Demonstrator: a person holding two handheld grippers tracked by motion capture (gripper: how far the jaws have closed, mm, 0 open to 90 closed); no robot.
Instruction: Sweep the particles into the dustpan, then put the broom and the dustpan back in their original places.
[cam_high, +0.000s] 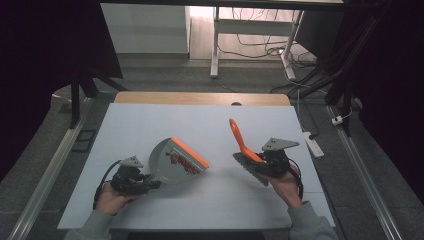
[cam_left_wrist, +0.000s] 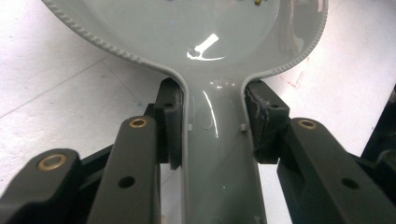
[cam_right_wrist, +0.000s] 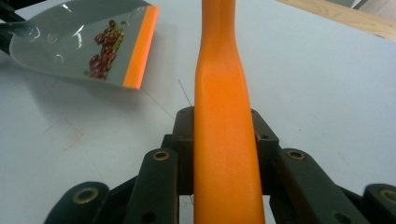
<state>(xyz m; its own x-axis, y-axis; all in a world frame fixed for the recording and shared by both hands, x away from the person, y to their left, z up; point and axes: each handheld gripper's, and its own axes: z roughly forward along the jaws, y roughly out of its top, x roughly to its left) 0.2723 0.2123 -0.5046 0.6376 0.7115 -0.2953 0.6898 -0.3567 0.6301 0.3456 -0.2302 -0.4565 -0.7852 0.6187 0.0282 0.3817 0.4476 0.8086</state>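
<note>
Standing at the table's near edge, a person holds a gripper in each hand over the white table (cam_high: 150, 125). The left gripper (cam_high: 131, 180), at lower left of the high view, has its jaws clamped on the handle of a grey dustpan (cam_high: 177, 162); in the left gripper view both pads press the flanks of the handle (cam_left_wrist: 219, 154), with the pan's bowl spreading across the top of that frame. The dustpan sits just left of centre in the high view, tilted, its orange lip (cam_high: 190, 151) turned toward the upper right. A small heap of dark red and yellowish bits (cam_high: 181, 162) lies inside the pan just behind that lip; in the right gripper view the same heap shows at upper left (cam_right_wrist: 105, 53), beside the orange lip.

The right gripper (cam_high: 272, 162), at lower right of the high view, has its jaws clamped on the orange handle of a brush (cam_high: 242, 145). The handle slants up toward the upper left of the frame, and the brush head (cam_high: 250, 167) rests low near the table. In the right gripper view the orange handle (cam_right_wrist: 224, 140) runs up the middle between the two pads. Dustpan and brush stand apart, with bare table between them.
</note>
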